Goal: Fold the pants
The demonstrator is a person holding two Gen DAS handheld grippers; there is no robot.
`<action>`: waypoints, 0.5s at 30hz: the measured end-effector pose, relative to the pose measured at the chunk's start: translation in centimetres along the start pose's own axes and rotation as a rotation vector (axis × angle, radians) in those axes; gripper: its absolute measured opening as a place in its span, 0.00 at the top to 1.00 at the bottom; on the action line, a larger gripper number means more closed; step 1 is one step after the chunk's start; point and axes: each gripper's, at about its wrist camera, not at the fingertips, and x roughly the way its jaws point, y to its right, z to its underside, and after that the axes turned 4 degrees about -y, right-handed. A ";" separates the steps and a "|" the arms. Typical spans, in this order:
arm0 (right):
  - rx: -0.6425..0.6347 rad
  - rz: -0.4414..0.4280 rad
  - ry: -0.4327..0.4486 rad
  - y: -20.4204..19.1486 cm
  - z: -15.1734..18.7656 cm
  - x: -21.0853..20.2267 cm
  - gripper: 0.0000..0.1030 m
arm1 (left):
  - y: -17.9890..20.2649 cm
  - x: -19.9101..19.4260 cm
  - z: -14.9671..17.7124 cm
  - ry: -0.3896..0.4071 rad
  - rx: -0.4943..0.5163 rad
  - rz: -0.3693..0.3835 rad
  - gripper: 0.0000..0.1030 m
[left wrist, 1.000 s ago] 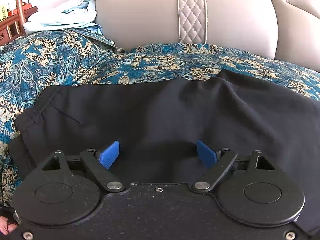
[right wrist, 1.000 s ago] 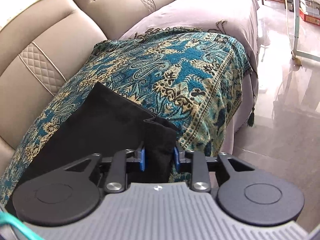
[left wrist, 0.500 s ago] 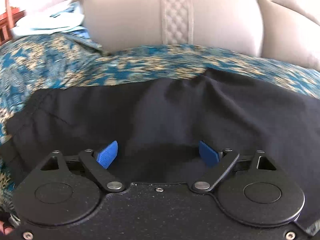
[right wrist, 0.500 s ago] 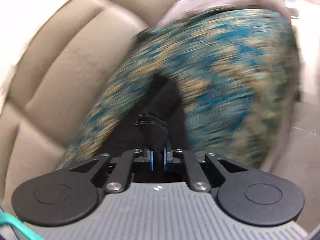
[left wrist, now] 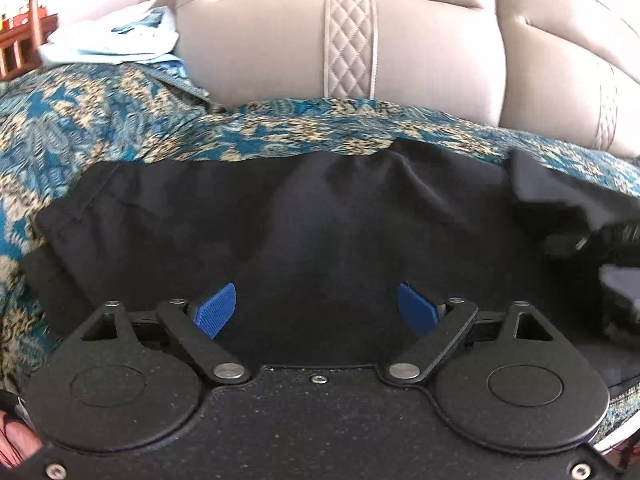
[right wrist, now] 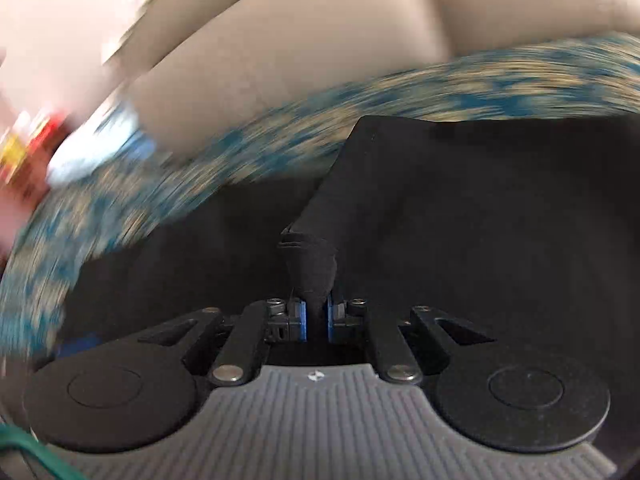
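Black pants (left wrist: 280, 216) lie across a teal patterned throw on a sofa. My left gripper (left wrist: 316, 310) hovers over their middle with its blue pads wide apart and nothing clamped between them. In the right wrist view my right gripper (right wrist: 316, 316) is shut on a bunched black leg end of the pants (right wrist: 310, 264), and a lifted flap of cloth (right wrist: 400, 168) rises from it over the rest of the garment. That same raised, blurred flap (left wrist: 560, 196) shows at the right edge of the left wrist view.
The beige leather sofa back (left wrist: 352, 40) rises right behind the throw (left wrist: 100, 120). Pale blue cloth (left wrist: 108, 44) is piled at the far left, beside a wooden piece of furniture (left wrist: 20, 48). A hand (left wrist: 16, 444) shows at the lower left corner.
My right gripper closed tight on the leg end and swung it fast from the sofa's far end toward the pants' middle, rolling as it went. The left gripper drifted slightly and stayed open.
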 end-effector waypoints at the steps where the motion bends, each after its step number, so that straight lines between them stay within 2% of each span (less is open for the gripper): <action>1: -0.043 -0.020 -0.017 -1.4 0.5 0.5 0.89 | -0.4 -0.1 0.1 0.000 -0.010 -0.003 0.15; 4: -0.130 -0.054 -0.049 -4.3 1.9 1.6 0.88 | -1.5 -0.3 0.6 -0.007 -0.041 -0.012 0.15; 10: -0.269 -0.043 -0.038 -6.9 3.0 2.0 0.86 | -3.0 -0.9 1.5 -0.008 -0.082 -0.022 0.15; 13: -0.309 -0.075 -0.041 -7.4 3.6 1.8 0.74 | -3.0 -1.3 1.6 0.001 -0.084 -0.017 0.15; 15: -0.317 -0.090 -0.041 -7.5 3.8 1.7 0.70 | -2.8 -1.5 1.5 0.006 -0.080 -0.015 0.15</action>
